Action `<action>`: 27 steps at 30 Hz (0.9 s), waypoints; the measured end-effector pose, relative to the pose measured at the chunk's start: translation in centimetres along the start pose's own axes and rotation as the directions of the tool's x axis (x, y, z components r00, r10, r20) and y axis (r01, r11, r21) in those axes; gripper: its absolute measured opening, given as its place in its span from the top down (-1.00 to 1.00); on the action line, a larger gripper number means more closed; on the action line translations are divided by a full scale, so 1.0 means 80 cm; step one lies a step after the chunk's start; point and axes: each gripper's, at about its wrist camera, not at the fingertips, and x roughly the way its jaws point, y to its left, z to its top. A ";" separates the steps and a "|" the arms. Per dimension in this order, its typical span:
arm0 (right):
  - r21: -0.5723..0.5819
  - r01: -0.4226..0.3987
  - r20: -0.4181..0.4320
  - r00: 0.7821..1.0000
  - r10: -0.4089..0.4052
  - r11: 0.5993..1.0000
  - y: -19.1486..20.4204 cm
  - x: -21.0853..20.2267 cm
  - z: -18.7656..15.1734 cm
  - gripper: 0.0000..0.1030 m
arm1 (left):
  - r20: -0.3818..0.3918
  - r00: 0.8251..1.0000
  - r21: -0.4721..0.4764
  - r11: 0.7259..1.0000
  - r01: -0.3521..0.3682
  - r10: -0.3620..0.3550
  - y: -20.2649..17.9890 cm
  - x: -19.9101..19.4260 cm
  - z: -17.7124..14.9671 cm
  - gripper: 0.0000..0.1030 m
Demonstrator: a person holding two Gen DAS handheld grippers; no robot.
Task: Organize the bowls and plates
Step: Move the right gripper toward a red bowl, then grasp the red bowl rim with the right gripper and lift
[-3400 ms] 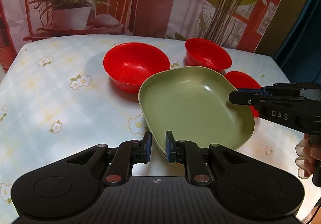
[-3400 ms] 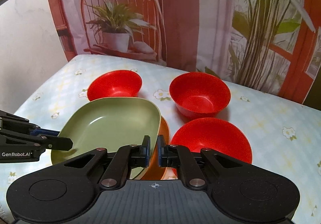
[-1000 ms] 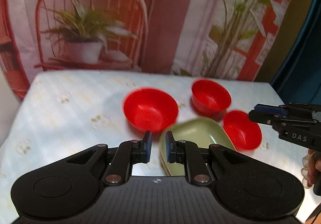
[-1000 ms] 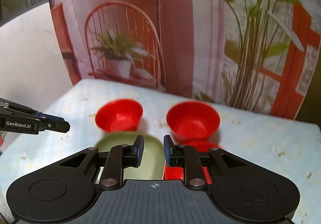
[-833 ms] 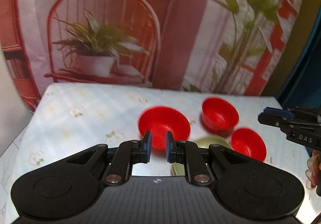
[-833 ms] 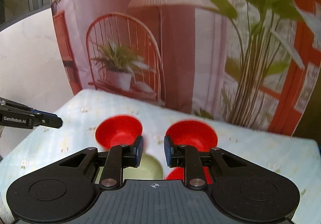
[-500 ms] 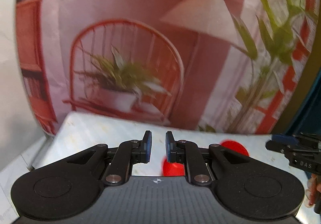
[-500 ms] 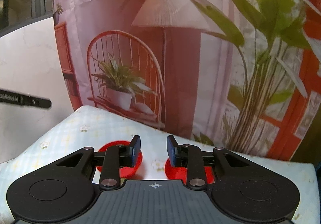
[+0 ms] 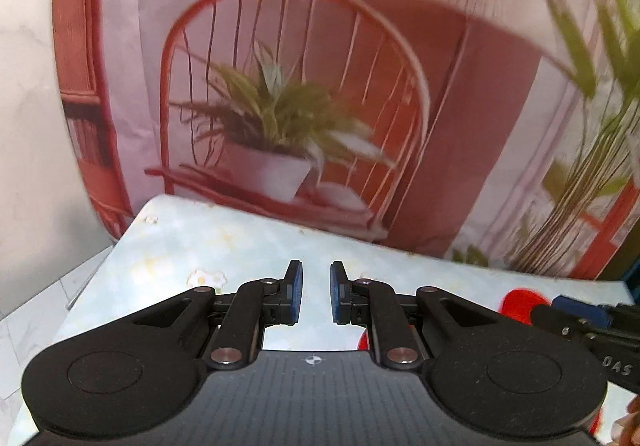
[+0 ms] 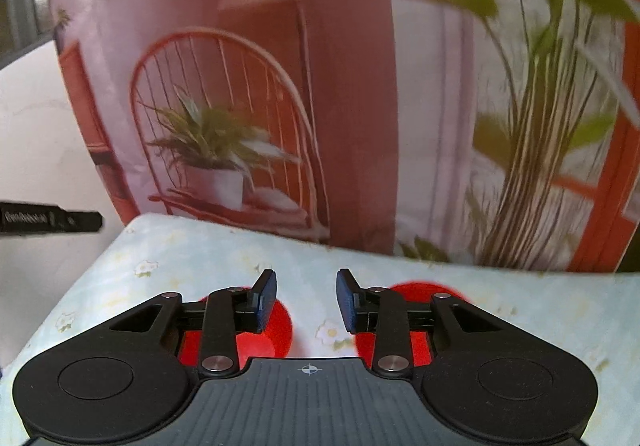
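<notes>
My left gripper (image 9: 315, 294) is open and empty, raised well above the table (image 9: 240, 254). My right gripper (image 10: 306, 300) is open and empty too, also raised. In the right wrist view two red bowls show partly behind the gripper body, one on the left (image 10: 276, 334) and one on the right (image 10: 416, 288). In the left wrist view a red bowl (image 9: 518, 302) peeks out at the right, behind the tip of the right gripper (image 9: 568, 320). The green plate is hidden below both gripper bodies.
The table wears a pale floral cloth (image 10: 200, 258). A printed backdrop (image 9: 280, 106) with a chair and potted plant hangs behind it. The left gripper's tip (image 10: 52, 222) shows at the left edge of the right wrist view. Tiled floor (image 9: 32, 318) lies left of the table.
Both grippers have let go of the green plate, opened, and risen up and back from the table. The plate and most of the bowls have dropped out of view.
</notes>
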 end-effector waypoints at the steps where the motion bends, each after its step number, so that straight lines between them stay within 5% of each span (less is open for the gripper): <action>1: 0.005 -0.005 -0.008 1.000 0.005 1.000 0.002 0.007 -0.002 0.40 | -0.003 1.000 0.000 1.000 -0.011 0.011 0.003 0.006 -0.004 0.70; 8: 0.030 0.016 -0.094 0.995 -0.013 0.999 0.013 0.058 -0.017 0.45 | -0.141 0.990 -0.083 0.996 -0.025 0.013 0.026 0.059 -0.041 0.70; 27: 0.017 0.013 -0.222 0.975 -0.009 1.000 0.018 0.109 -0.045 0.77 | -0.263 0.959 -0.114 0.991 0.075 -0.103 0.015 0.101 -0.079 0.70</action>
